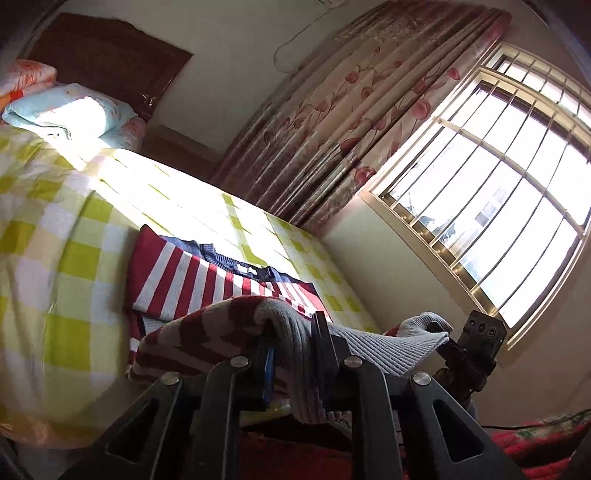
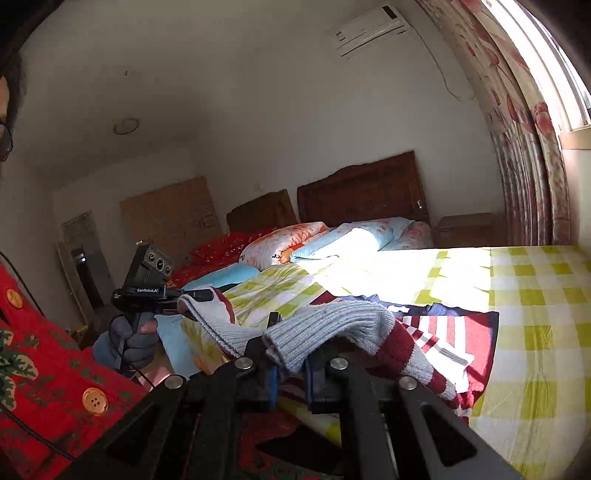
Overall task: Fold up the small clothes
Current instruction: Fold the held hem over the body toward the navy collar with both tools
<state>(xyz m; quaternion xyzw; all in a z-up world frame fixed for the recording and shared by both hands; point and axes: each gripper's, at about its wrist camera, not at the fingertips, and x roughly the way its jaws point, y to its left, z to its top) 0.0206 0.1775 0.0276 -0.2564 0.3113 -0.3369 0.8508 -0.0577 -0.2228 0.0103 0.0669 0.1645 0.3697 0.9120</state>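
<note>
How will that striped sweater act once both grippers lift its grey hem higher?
The sweater will probably sag: its hem already droops between the left gripper and the right gripper. The ribbed knit looks grippy, so slipping seems unlikely. It seems light, but the body could drag across the bedsheet.

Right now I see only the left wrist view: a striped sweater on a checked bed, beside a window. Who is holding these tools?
Observer: A person in a red flowered jacket with tan buttons. Only the right wrist view shows it.
Operator: Bare hands?
Observer: No. The hand around the left hand-held gripper, which pinches the striped sweater, wears a grey-blue glove.
Operator: Anything on the wall over the bed?
Observer: A white air conditioner, high up near the curtain.
</note>
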